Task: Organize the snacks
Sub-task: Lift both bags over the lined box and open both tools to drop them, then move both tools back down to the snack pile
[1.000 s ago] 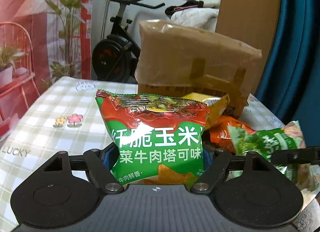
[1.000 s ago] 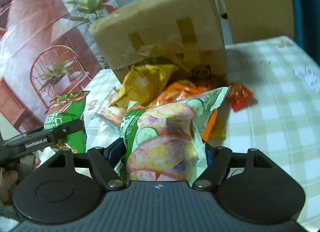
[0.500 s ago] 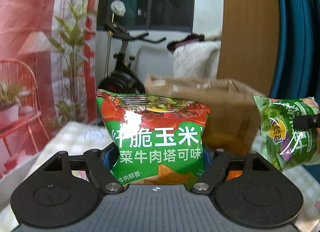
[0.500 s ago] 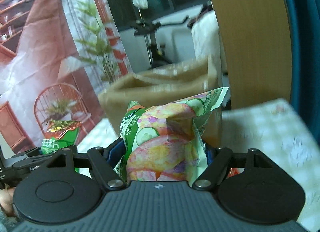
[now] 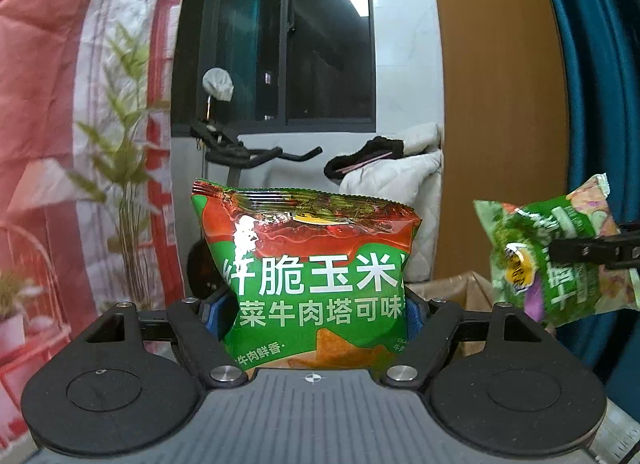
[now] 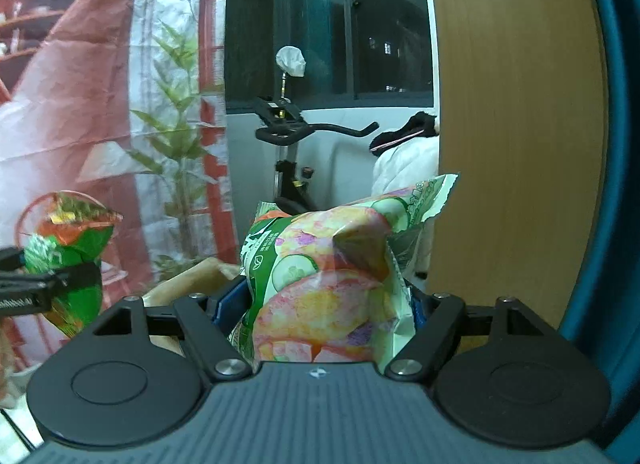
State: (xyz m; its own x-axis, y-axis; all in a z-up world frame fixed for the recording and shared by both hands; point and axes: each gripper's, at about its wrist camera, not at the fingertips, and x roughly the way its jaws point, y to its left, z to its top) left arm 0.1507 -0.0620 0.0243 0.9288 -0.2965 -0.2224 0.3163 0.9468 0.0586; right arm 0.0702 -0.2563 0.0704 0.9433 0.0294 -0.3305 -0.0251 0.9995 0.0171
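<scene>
From the left wrist view, the left gripper (image 5: 316, 314), clenched on the green corn-chip bag (image 5: 308, 276), has risen: the table is gone from sight, only the cardboard box (image 5: 460, 292) rim showing far right. From the right wrist view, the right gripper (image 6: 324, 312) likewise grips the pastel veggie-chip bag (image 6: 332, 284) aloft above the box (image 6: 192, 280), so both snacks look ready for dropping in.

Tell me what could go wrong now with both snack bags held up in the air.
1. The left gripper pinches only the low end of the corn chip bag, so the bag may slip or crush.
2. The right gripper squeezes the crumpled veggie chip bag, which could pop.
3. The bags hang close together and may collide above the cardboard box.
</scene>
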